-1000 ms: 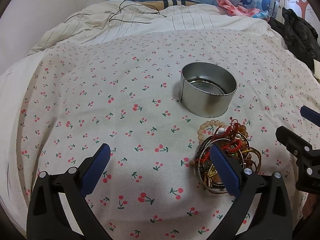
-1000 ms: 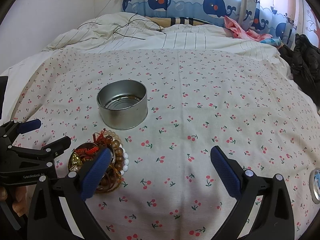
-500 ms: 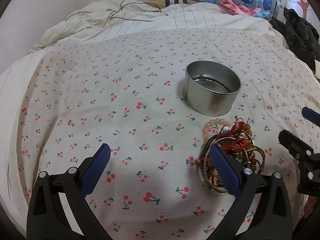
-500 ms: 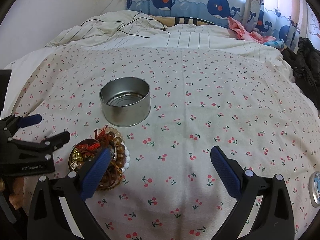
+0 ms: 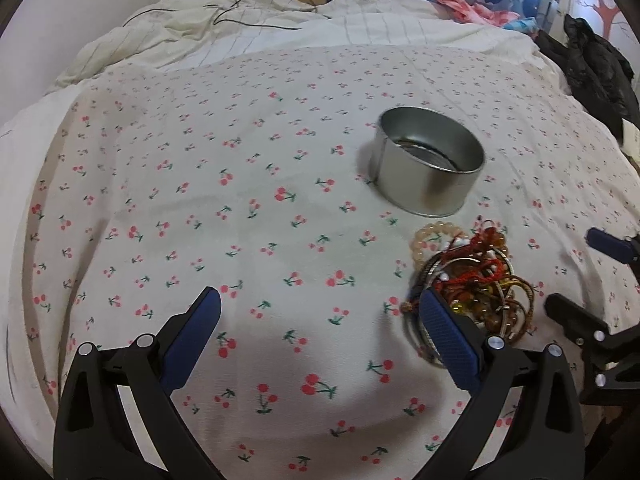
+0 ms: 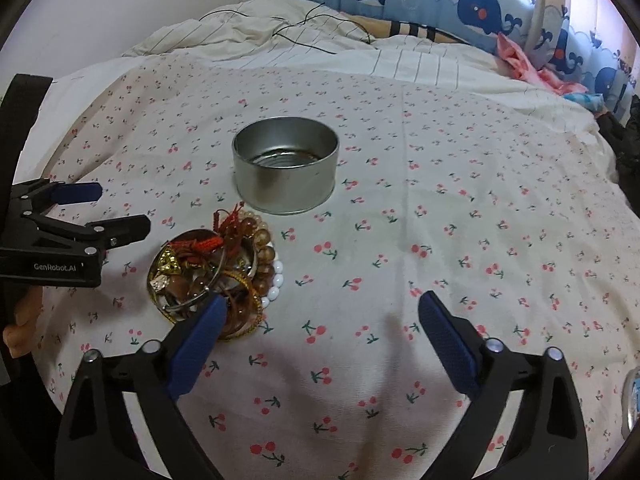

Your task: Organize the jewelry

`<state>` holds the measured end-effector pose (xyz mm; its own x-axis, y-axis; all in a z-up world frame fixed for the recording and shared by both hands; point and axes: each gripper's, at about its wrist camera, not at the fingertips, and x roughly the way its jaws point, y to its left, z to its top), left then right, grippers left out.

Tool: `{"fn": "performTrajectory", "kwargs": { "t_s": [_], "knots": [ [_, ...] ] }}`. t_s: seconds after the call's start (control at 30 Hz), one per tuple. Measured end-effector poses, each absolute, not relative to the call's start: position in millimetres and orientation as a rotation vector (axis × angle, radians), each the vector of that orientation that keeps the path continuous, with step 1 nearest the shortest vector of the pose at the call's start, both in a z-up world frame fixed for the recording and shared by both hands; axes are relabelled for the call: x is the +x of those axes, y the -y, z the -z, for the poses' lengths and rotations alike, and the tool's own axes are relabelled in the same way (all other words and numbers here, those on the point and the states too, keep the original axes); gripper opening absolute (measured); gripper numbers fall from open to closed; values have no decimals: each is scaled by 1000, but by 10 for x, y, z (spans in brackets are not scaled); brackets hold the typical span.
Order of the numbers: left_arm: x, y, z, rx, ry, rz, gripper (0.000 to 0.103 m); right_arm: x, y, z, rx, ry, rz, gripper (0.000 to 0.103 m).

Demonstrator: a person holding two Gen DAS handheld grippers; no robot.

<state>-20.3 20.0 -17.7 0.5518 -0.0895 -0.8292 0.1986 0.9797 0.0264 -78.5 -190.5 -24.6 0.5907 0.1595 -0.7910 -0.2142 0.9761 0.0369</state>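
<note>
Jewelry pile (image 5: 468,284) lies on the cherry-print bedsheet (image 5: 240,220) between both tools; left tool (image 5: 320,316) spread wide, holding nothing, one finger just beside the pile; right tool (image 6: 320,316) likewise spread and empty; round metal tin (image 6: 285,170) stands just beyond the pile.

My jewelry pile (image 5: 468,280) lies in a tangled heap on the cherry-print bedsheet (image 5: 240,208): pale and amber bead bracelets, metal bangles, red knotted cord and gold-coloured pieces, all overlapping. Just beyond it stands my round metal tin (image 6: 285,170), upright and open-topped, with only its ridged bottom showing inside. Pile and tin sit close, a narrow strip of sheet between them.
</note>
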Motion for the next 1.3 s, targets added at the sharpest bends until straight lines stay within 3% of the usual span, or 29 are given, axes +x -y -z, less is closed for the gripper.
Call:
{"fn": "performTrajectory", "kwargs": {
  "t_s": [0.03,0.2,0.3,0.5,0.57,0.7,0.77,1.07,1.3],
  "knots": [
    [-209,-180,171,116,-975,190,96,-780,1900,253,-56,-915,-234,84],
    [-269,-53,170,99,-981,322,96,-753,1851,287,-57,-923,-255,73],
    [-294,28,171,112,-970,364,96,-724,1838,333,-37,-950,-288,57],
    [-234,30,183,91,-977,374,96,-677,1814,435,-20,-974,-321,49],
    [-201,7,173,74,-981,373,96,-667,1804,448,-6,-979,-342,42],
    [-138,-69,152,39,-983,363,96,-647,1780,479,14,-990,-385,15],
    [-110,-98,152,35,-983,350,95,-664,1744,459,-5,-986,-396,8],
    [-13,-213,153,-39,-1005,355,95,-777,1993,228,34,-912,-391,5],
    [-34,-102,156,-27,-1004,384,96,-693,2357,347,71,-988,-266,5]
  ]
}}
